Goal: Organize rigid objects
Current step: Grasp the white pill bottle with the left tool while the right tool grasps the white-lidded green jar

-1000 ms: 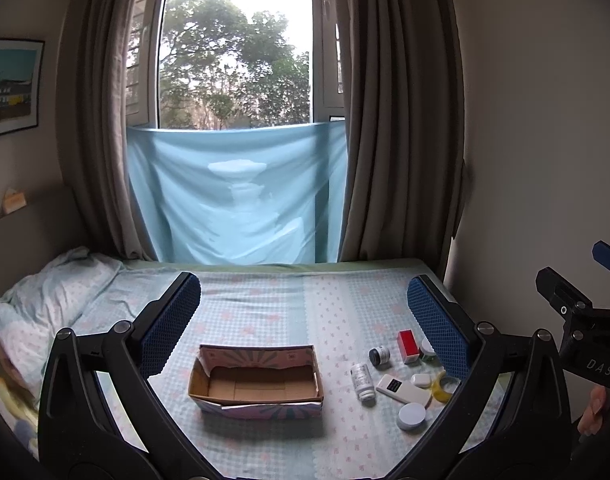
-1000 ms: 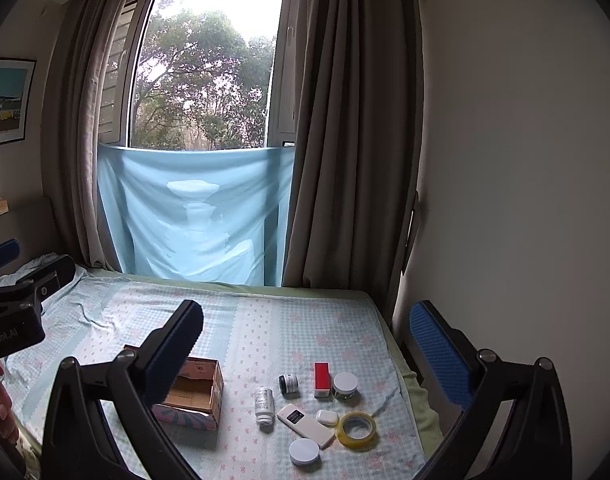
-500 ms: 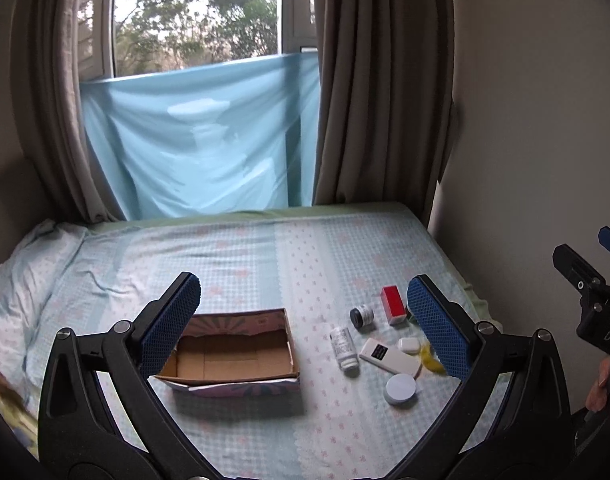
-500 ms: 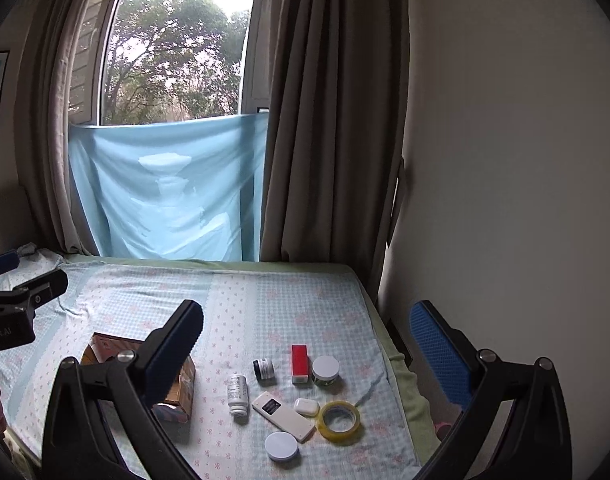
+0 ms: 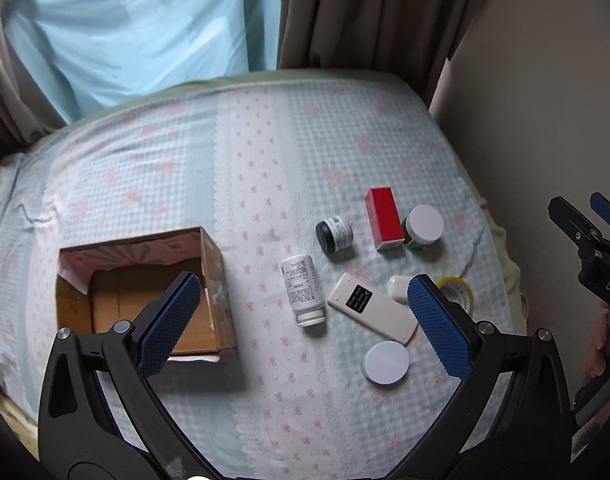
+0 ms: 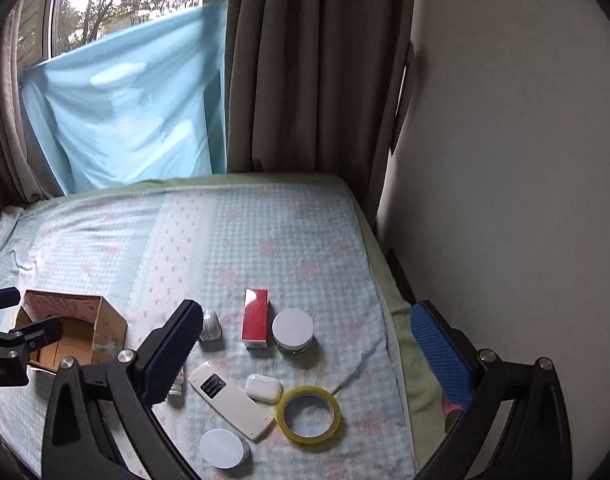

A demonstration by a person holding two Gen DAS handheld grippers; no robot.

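- bed [image 5: 325, 152] fills most of both views
- box [image 5: 145, 292] sits open at left centre of the left view
- remote [image 5: 371, 312], bottle [image 5: 303, 290], red carton [image 5: 383, 218], tape [image 6: 308, 414] clustered lower right, apart from the box
- left gripper [image 5: 303, 326] and right gripper [image 6: 307, 354] both spread wide, holding nothing

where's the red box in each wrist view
Left wrist: the red rectangular box lies right of centre on the bed, between the dark-lidded small jar and the white-lidded green jar.
Right wrist: the red box is low at centre.
Shared landmark: the white-lidded green jar just right of it.
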